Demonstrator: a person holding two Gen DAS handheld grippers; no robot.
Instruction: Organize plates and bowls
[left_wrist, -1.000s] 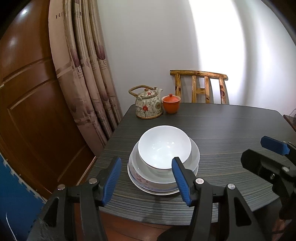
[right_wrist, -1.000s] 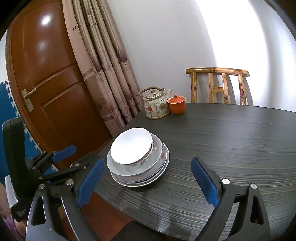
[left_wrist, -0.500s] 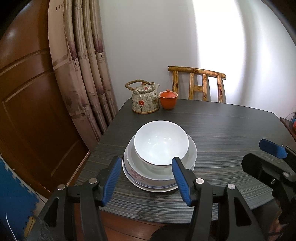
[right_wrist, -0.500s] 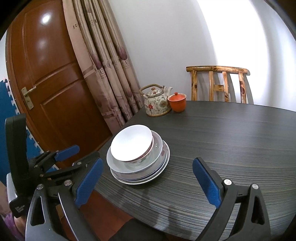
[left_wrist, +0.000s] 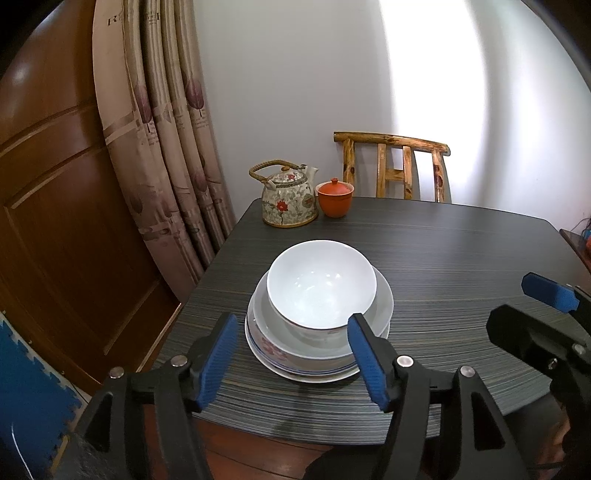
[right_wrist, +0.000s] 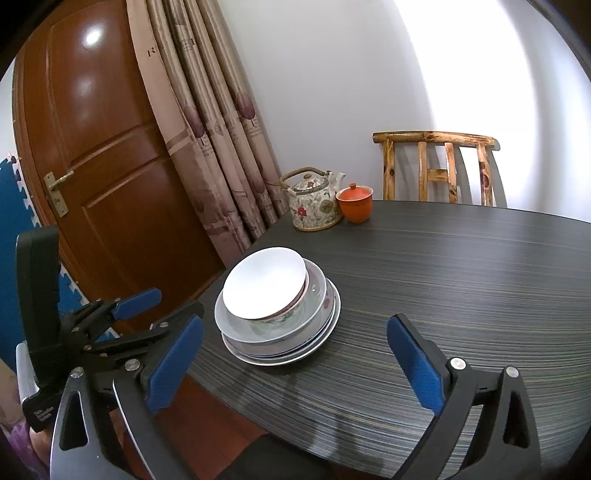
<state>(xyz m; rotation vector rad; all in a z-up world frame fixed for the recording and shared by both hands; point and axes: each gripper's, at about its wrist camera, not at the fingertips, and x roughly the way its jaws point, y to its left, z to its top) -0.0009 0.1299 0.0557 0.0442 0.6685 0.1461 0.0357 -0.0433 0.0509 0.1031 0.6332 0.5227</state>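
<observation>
A white bowl (left_wrist: 320, 282) sits on top of a stack of a wider bowl and plates (left_wrist: 295, 363) near the front left corner of the dark table (left_wrist: 461, 251). The stack also shows in the right wrist view (right_wrist: 280, 332), with the white bowl (right_wrist: 264, 282) tilted on top. My left gripper (left_wrist: 293, 360) is open and empty, just short of the stack's near rim. My right gripper (right_wrist: 295, 365) is open and empty, over the table's front edge, right of the stack. The right gripper shows in the left wrist view (left_wrist: 546, 325).
A floral teapot (left_wrist: 290, 201) and an orange lidded cup (left_wrist: 335, 198) stand at the table's far left corner. A wooden chair (left_wrist: 393, 166) is behind the table. A curtain (left_wrist: 166, 129) and a wooden door (right_wrist: 110, 166) are to the left.
Both grippers have pulled back and risen slightly from the stack; the stack looks a little farther away. Nothing on the table has moved.
</observation>
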